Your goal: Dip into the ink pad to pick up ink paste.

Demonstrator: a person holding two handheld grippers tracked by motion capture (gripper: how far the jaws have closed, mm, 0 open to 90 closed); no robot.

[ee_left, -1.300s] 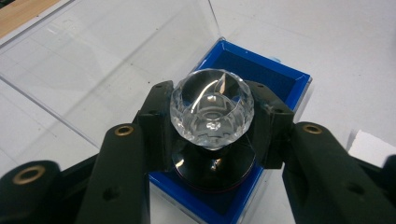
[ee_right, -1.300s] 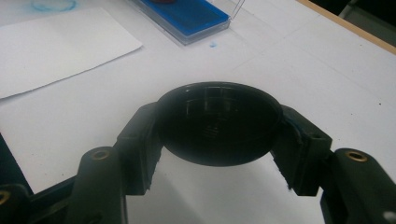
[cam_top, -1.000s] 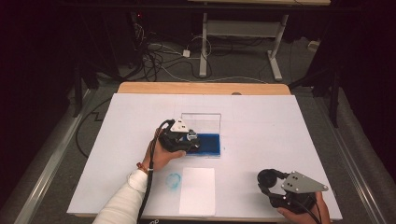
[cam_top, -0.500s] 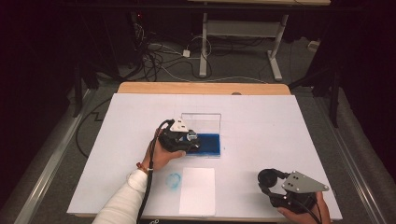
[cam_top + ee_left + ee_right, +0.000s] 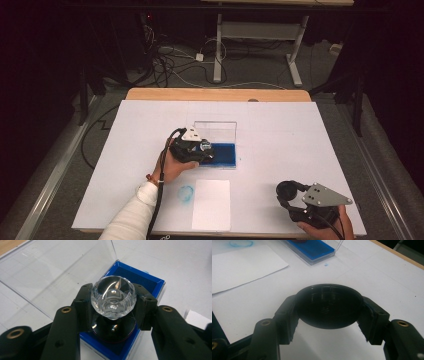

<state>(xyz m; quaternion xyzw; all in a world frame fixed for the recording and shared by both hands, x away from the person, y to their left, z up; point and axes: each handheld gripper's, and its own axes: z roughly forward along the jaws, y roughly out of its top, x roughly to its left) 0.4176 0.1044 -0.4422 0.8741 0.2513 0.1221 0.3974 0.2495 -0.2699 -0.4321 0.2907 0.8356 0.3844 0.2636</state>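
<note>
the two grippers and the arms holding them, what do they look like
Both are black, bulky handheld tongs. The left gripper carries a small grey three-cornered plate on top, and a black cable trails from it along a white long sleeve, with a thin reddish band at the wrist. The right gripper has a larger grey three-cornered plate. In the gripper views, the matte black jaws show brass-coloured rivets.

Bright white table (image 5: 300, 140), dark surroundings (grainy), soft close-ups
</note>
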